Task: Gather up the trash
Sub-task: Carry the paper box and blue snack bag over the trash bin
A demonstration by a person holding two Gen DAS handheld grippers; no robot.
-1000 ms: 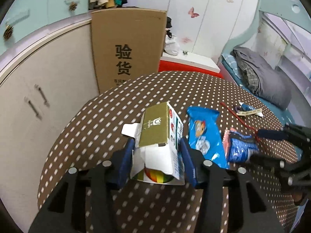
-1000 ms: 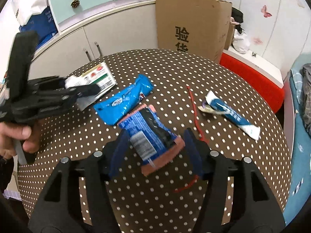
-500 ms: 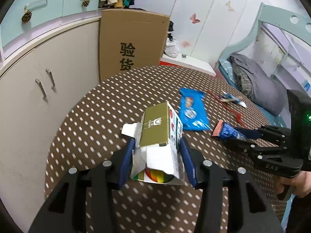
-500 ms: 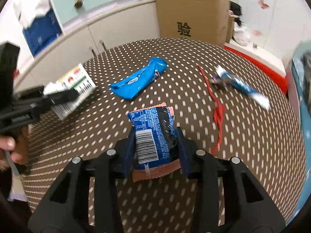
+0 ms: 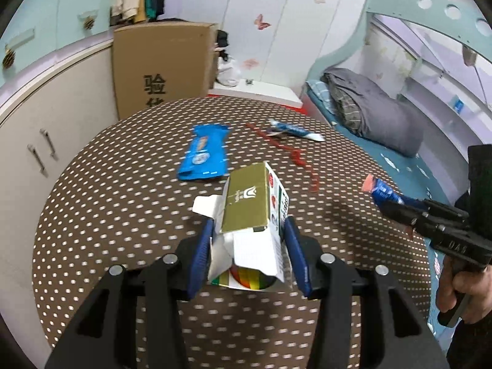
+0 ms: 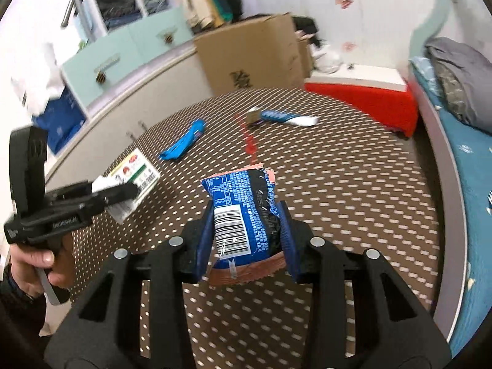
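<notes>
My left gripper (image 5: 247,230) is shut on a small opened carton (image 5: 246,203) with a gold top, held above the brown dotted table (image 5: 123,215). The right wrist view shows that left gripper (image 6: 123,193) and carton (image 6: 135,169) at the left. My right gripper (image 6: 246,215) is shut on a crumpled blue snack wrapper (image 6: 240,209) with a barcode, lifted off the table. In the left wrist view the right gripper (image 5: 396,212) carries the wrapper (image 5: 381,190) at the right. On the table lie a flat blue packet (image 5: 204,156), a red string (image 5: 295,153) and a blue-white wrapper (image 5: 295,130).
A tall cardboard box (image 5: 160,70) and a beige cabinet (image 5: 46,117) stand behind the table to the left. A bed with a grey quilt (image 5: 369,113) runs along the right. A red-and-white low box (image 6: 359,92) sits beyond the far edge.
My right gripper has closed on the blue snack wrapper and lifted it off the table. Both grippers have drawn back toward the near edge, and the left one keeps the carton.
</notes>
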